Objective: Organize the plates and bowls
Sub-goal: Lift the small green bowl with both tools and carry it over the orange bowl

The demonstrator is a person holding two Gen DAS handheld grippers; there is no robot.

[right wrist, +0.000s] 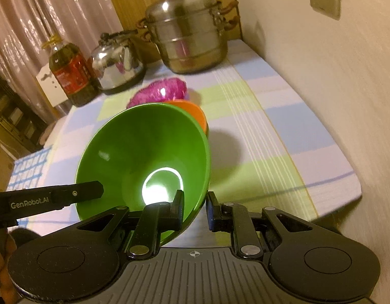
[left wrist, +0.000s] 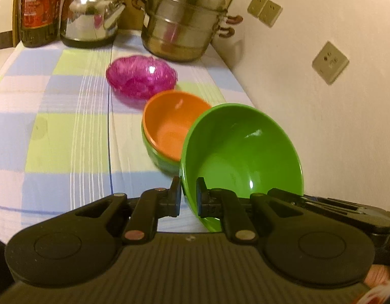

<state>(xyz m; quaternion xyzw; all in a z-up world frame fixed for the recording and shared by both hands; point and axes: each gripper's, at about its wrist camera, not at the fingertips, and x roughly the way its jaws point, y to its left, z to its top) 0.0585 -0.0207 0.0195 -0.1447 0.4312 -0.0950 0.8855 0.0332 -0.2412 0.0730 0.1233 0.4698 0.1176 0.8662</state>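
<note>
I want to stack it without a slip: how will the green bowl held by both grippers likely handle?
The green bowl looks glossy, so probably slippery at the thin rim pinched by the left gripper. It seems rigid plastic, likely light. Held tilted, it may swing if the right gripper lets go.

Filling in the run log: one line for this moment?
left gripper: shut on green bowl rim | right gripper: shut on opposite rim | bowl tilted | orange bowl nested behind
</note>
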